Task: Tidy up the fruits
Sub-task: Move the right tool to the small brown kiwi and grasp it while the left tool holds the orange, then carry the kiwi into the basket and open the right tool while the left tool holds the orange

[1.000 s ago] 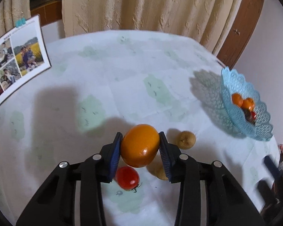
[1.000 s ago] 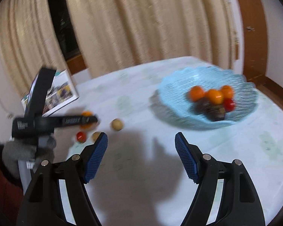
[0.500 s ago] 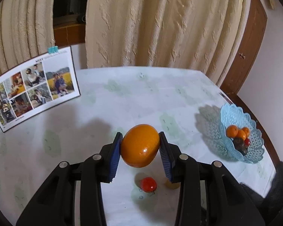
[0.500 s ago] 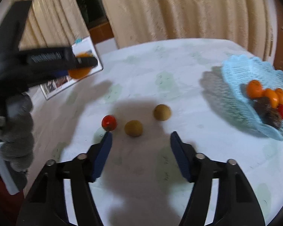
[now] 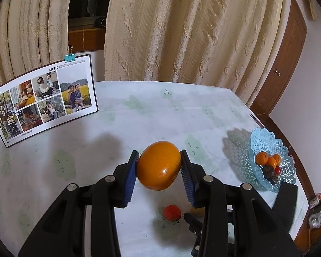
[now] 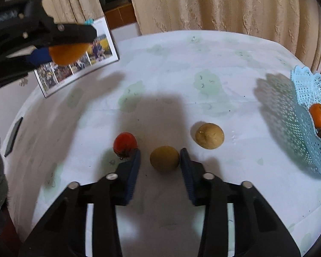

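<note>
Over table (image 6: 203,60): left tool (image 5: 159,167) gripping orange (image 5: 159,168), right tool (image 6: 160,160) narrowing around brown fruit (image 6: 164,159).

My left wrist view looks down from high over the bench (image 5: 156,111); my right sits nearer, sharing the blue basket (image 6: 306,98) far right.

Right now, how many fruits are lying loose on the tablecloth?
3: a red tomato, a brownish-yellow fruit between the right tongs, and another nearer the basket.
</note>
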